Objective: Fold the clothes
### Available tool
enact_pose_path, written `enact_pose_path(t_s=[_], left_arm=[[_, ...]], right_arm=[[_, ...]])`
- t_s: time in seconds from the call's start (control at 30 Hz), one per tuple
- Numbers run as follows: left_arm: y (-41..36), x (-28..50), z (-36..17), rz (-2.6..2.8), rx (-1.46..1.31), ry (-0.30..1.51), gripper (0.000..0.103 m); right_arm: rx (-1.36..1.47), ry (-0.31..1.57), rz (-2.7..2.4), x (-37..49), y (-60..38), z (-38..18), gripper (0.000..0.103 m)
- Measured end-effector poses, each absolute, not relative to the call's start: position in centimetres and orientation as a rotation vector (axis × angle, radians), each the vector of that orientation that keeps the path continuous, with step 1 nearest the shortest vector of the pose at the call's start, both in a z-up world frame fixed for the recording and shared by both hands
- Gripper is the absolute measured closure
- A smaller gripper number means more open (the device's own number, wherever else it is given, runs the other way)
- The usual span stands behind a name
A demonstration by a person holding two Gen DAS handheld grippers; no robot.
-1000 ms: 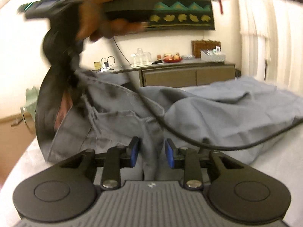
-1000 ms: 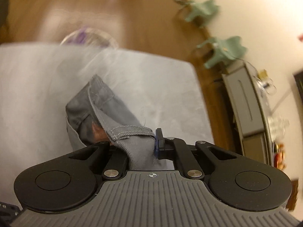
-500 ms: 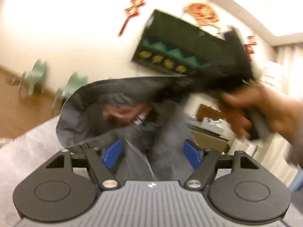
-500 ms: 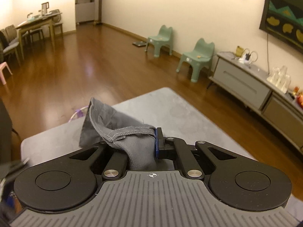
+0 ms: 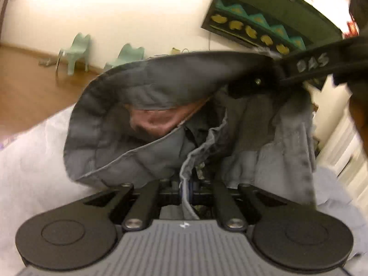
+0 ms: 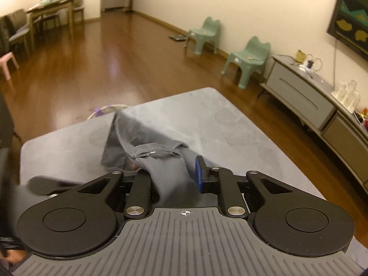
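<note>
Grey garment hangs above the padded table, pinched by left gripper and right gripper; either thin hem bite may slip under tension.

A home living room: polished wooden floor; two small green children's chairs against a cream wall; a low grey sideboard carrying glassware and a charger; a dining table with chairs in the far corner; a dark patterned wall hanging; red decorations above.
</note>
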State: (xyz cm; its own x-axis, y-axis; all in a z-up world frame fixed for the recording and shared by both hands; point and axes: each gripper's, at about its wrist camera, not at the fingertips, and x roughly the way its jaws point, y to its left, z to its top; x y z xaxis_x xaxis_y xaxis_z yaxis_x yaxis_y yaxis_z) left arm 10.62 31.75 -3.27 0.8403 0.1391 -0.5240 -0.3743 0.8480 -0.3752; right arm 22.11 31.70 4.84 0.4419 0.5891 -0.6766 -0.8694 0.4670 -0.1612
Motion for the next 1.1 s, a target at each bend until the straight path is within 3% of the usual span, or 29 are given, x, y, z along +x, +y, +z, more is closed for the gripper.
enact_pose_path(t_s=[0.17, 0.2, 0.27, 0.3, 0.33, 0.37, 0.4, 0.43, 0.47, 0.53, 0.57, 0.6, 0.63, 0.87, 1.03, 1.1], left_arm=[[36.1, 5.8, -5.9, 0.387, -0.87, 0.508, 0.098], [37.0, 4.7, -6.1, 0.428, -0.913, 0.476, 0.089], [38.8, 2.7, -6.5, 0.511, -0.999, 0.409, 0.086], [39.3, 2.2, -6.5, 0.563, -1.007, 0.381, 0.074], [39.2, 2.1, -6.4, 0.618, -0.998, 0.37, 0.069], [39.1, 2.1, -6.5, 0.661, -0.998, 0.374, 0.069], [39.4, 2.4, -6.7, 0.699, -0.999, 0.393, 0.069], [39.8, 2.6, -7.0, 0.728, -1.002, 0.419, 0.07], [40.2, 2.7, -7.4, 0.744, -1.012, 0.441, 0.07], [40.7, 2.1, -7.8, 0.75, -1.013, 0.464, 0.07], [41.0, 1.7, -8.0, 0.75, -1.01, 0.473, 0.069], [41.1, 1.4, -8.0, 0.749, -1.003, 0.478, 0.069], [41.2, 1.1, -7.9, 0.748, -0.994, 0.482, 0.069], [38.5, 1.3, -4.8, 0.751, -0.822, 0.433, 0.058], [36.7, 1.2, -2.5, 0.725, -0.725, 0.36, 0.029], [37.1, 2.3, -2.4, 0.597, -0.735, 0.387, 0.024]], right_arm=[[-0.438, 0.365, 0.771, 22.5, 32.2, 8.2, 0.102], [-0.41, 0.303, 0.734, 22.4, 32.3, 9.2, 0.102], [-0.365, 0.182, 0.661, 22.2, 33.1, 11.0, 0.102], [-0.374, 0.135, 0.631, 22.1, 34.7, 11.1, 0.102], [-0.391, 0.113, 0.605, 22.5, 36.6, 10.6, 0.101], [-0.408, 0.119, 0.585, 23.4, 38.8, 9.6, 0.101], [-0.438, 0.162, 0.59, 24.6, 40.9, 8.1, 0.094], [-0.471, 0.254, 0.632, 26.3, 43.0, 6.2, 0.065], [-0.466, 0.367, 0.688, 27.7, 44.3, 4.8, 0.05], [-0.324, 0.605, 0.829, 29.6, 43.6, 3.8, 0.047], [-0.254, 0.597, 0.848, 29.2, 41.7, 4.2, 0.04], [-0.183, 0.587, 0.867, 28.9, 39.9, 4.5, 0.02], [-0.136, 0.574, 0.877, 28.5, 37.9, 4.8, 0.01], [-0.197, 0.561, 0.57, 29.2, 17.1, 2.0, 0.009], [-0.137, 0.7, 0.245, 31.1, -1.7, -3.0, 0.009], [-0.111, 0.747, 0.142, 31.4, -8.0, -5.2, 0.009]])
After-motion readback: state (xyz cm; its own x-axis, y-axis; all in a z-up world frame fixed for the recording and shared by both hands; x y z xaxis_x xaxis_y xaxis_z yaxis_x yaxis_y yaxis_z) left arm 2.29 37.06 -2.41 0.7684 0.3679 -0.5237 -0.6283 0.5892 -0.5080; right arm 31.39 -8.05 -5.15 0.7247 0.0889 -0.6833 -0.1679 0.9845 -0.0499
